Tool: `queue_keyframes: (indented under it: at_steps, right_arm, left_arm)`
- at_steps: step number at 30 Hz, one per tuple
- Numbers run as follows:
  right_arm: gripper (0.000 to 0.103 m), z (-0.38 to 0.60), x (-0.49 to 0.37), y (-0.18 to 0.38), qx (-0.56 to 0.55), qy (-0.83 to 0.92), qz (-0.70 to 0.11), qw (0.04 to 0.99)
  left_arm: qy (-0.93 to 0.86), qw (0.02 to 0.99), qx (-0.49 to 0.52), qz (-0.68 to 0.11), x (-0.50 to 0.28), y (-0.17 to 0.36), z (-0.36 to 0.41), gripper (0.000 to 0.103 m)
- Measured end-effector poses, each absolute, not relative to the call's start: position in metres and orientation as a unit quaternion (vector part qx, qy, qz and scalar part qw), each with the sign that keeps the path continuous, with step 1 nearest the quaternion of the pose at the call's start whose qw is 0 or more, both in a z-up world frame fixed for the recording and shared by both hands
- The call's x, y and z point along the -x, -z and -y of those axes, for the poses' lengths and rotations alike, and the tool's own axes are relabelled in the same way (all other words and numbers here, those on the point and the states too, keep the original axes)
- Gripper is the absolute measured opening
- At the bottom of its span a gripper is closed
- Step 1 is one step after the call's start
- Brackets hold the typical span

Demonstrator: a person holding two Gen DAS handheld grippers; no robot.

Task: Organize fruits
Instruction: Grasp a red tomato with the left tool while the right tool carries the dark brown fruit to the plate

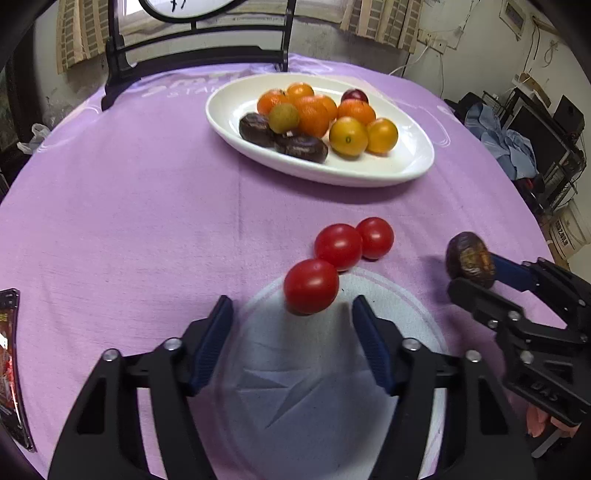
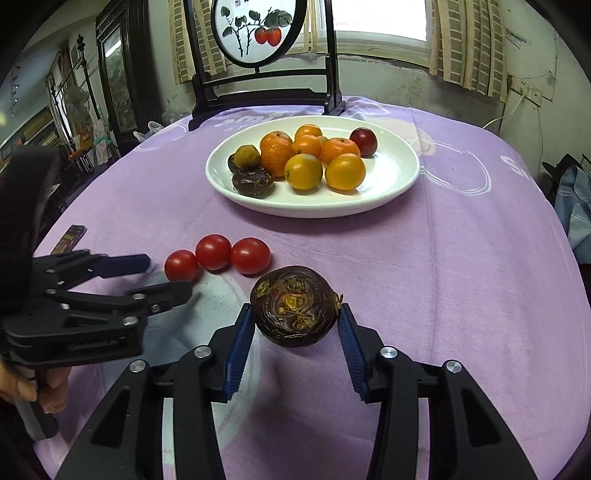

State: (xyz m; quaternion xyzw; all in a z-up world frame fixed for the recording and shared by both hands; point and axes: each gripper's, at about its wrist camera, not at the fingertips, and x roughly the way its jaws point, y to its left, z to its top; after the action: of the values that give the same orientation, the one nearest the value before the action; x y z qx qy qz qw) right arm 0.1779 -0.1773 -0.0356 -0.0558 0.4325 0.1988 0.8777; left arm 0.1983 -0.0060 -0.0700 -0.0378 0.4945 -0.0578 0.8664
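Gripping a dark brown, flattened round fruit (image 2: 295, 306), the right tongs (image 2: 295, 325) are clamped on it, blue pads pressed to its left and right sides. The fruit is held clear of the purple-clothed surface (image 2: 461, 258), its scarred flat face turned toward the wrist camera, so its short axis runs back along the tongs and its broad face lies across them.

Left tongs (image 1: 291, 314): parted, clamped on nothing. The nearest tomato (image 1: 311, 286) sits just ahead of the tips, between the lines of the two pads, touching neither that can be seen. It rests at the edge of a pale printed circle (image 1: 388, 288) on the cloth.

Tomatoes, red, on the cloth: three. The middle one (image 1: 338, 246) and the far one (image 1: 375, 237) lie beyond the nearest in a short row that slants away to the right, each close against its neighbour. All are near-round; no long axis can be made out.

White oval plate (image 2: 399, 177), farther back on the surface, well apart from both tongs:
- orange and yellow-orange round fruits (image 2: 277, 153): six
- dark brown flattened fruits (image 2: 253, 182): two
- small olive-yellow fruit (image 2: 247, 156): one, resting on the brown ones
- dark red round fruit (image 2: 363, 141): one, at the far right of the pile

A dark wooden stand with a round painted panel (image 2: 258, 31) stands at the far edge.
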Motion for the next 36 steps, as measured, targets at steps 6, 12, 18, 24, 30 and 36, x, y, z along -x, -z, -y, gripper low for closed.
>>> queue_keyframes:
  at_steps: [6,12,18,24,30,36]
  right_arm:
    - [0.047,0.186,-0.179,0.034,0.044,-0.198,-0.432,0.879]
    - [0.047,0.18,-0.173,0.024,0.054,-0.209,-0.422,0.881]
    - [0.047,0.169,-0.183,-0.003,0.067,-0.213,-0.393,0.892]
    - [0.047,0.156,-0.212,-0.023,0.077,-0.214,-0.363,0.904]
    - [0.047,0.149,-0.269,0.0,0.085,-0.191,-0.383,0.9]
    - [0.058,0.148,-0.3,0.031,0.089,-0.179,-0.422,0.884]
  left_arm:
    - [0.062,0.871,0.027,-0.486,-0.207,0.069,0.012,0.032]
    - [0.086,0.876,0.009,-0.474,-0.203,0.05,0.017,0.029]
    - [0.099,0.892,0.011,-0.44,-0.21,0.008,0.015,0.029]
    - [0.076,0.908,0.011,-0.412,-0.257,-0.016,0.013,0.029]
    - [0.062,0.907,-0.004,-0.417,-0.313,-0.004,0.023,0.029]
    - [0.029,0.904,0.015,-0.427,-0.345,0.016,0.019,0.084]
